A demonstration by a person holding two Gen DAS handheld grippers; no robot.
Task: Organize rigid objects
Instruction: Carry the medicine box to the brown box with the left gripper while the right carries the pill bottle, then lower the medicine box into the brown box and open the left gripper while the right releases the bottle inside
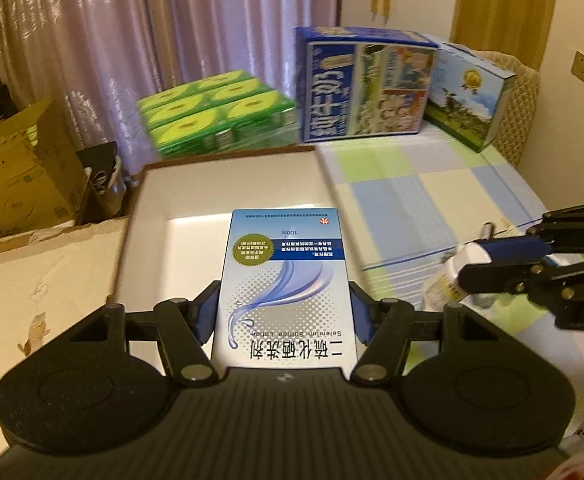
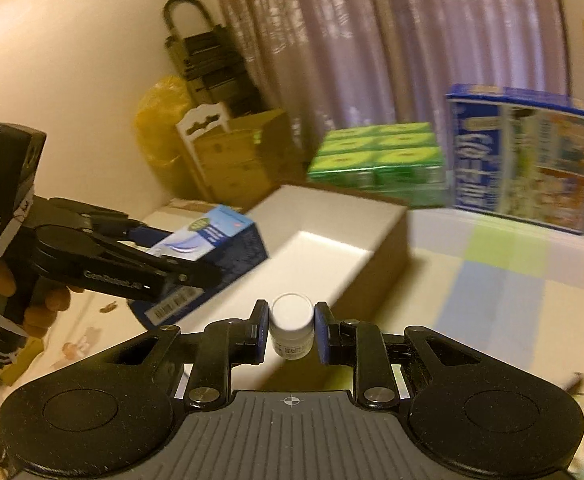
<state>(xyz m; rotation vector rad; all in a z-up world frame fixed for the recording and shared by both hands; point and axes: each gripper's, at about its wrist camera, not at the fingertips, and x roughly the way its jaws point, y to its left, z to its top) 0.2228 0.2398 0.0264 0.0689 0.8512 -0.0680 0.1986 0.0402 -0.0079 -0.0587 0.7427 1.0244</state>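
Through the left wrist view, we see our left claw clenched on a blue-and-white lotion carton, its blue pads pressed to the carton's two long sides. The carton is held over the near edge of an open white-lined cardboard box that sits on a bed covered with a checked sheet. Behind the box stand a green shrink-wrapped pack and a tall blue milk carton case. At the right edge our right claw reaches in, gripping a small white bottle. Through the right wrist view, the right claw grasps that white bottle between its pads — cap towards the camera — near the open box's outer wall. To the left, the left claw holds the lotion carton tilted above the box's near corner.
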